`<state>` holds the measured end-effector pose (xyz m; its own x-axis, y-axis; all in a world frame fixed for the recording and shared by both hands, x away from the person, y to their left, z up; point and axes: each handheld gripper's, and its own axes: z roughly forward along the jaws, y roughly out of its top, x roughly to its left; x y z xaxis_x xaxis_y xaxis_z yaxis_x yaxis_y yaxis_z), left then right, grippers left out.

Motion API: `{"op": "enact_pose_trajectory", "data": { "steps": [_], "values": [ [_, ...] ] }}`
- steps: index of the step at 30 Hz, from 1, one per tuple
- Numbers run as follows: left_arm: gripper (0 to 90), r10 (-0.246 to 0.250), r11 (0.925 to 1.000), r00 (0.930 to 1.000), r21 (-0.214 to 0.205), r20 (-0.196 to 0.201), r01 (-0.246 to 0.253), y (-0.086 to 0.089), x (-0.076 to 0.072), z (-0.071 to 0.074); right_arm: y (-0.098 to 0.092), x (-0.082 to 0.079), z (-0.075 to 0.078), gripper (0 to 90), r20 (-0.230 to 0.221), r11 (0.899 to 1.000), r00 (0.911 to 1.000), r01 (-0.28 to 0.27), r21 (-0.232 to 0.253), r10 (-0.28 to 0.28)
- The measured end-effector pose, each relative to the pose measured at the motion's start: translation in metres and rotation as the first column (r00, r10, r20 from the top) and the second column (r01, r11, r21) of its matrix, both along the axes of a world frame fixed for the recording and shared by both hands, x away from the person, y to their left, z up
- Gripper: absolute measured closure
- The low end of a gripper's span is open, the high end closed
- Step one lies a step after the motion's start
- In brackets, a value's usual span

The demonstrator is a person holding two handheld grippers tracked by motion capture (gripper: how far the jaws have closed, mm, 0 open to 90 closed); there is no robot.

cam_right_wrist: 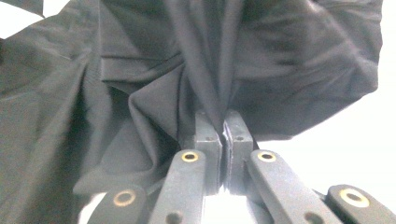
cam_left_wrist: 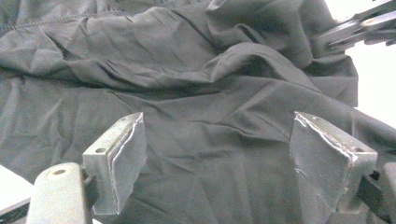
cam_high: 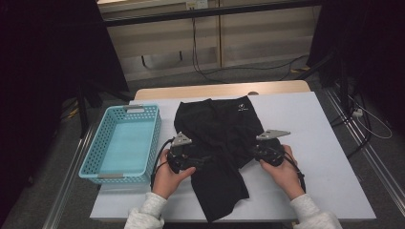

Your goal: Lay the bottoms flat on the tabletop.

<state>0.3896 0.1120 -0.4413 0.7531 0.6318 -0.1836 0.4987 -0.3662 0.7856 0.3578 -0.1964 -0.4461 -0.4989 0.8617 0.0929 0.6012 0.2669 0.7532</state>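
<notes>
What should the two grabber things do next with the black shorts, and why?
Probably the left gripper should close its jaws next. The right gripper already pinches a fold of the black shorts, but the left one's jaws stand wide apart with cloth lying between them. Both need hold before the shorts can be lifted or folded.

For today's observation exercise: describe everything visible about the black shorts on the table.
The black shorts look like thin, matte woven fabric, creased, with a small white logo near the waistband. They lie flat on the white table, waistband far, one leg reaching toward the near edge. The right gripper pinches a fold; the left gripper stands open over the cloth.
</notes>
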Motion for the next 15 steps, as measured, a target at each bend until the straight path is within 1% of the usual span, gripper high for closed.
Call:
{"op": "enact_pose_trajectory", "data": {
  "steps": [2, 4, 5, 8, 11, 14, 15],
  "values": [
    [19.6, 0.002, 1.0, 1.0, -0.001, 0.002, -0.002, 0.0, 0.0, 0.002, -0.006, -0.006, 0.006, 87.0, 0.002, 1.0, 1.0, 0.003, -0.004, -0.003],
    [19.6, 0.0, 1.0, 1.0, -0.01, 0.006, 0.0, 0.0, 0.0, 0.003, -0.013, -0.011, 0.011, 87.2, 0.016, 1.0, 0.9998, 0.007, 0.016, -0.007],
    [19.6, 0.002, 1.0, 1.0, -0.007, 0.01, -0.002, -0.001, 0.0, 0.005, -0.016, -0.015, 0.015, 87.2, 0.018, 1.0, 0.9997, 0.013, 0.02, -0.014],
    [19.6, -0.005, 0.9999, 0.9999, -0.014, 0.013, 0.005, -0.004, 0.0, 0.006, -0.027, -0.024, 0.026, 87.2, 0.038, 0.999, 0.9985, 0.038, 0.026, -0.039],
    [19.6, -0.019, 0.9997, 0.9997, -0.014, 0.014, 0.019, -0.009, -0.001, 0.007, -0.033, -0.034, 0.038, 87.1, 0.066, 0.999, 0.997, 0.041, 0.005, -0.041],
    [19.6, -0.033, 0.9993, 0.9993, -0.013, 0.016, 0.034, -0.013, 0.0, 0.007, -0.034, -0.041, 0.046, 86.9, 0.081, 0.998, 0.9957, 0.048, -0.035, -0.045],
    [19.6, -0.035, 0.9993, 0.9993, -0.015, 0.011, 0.035, -0.013, 0.0, 0.007, -0.032, -0.042, 0.047, 86.9, 0.08, 0.998, 0.9958, 0.047, -0.046, -0.043]
  ]
}}
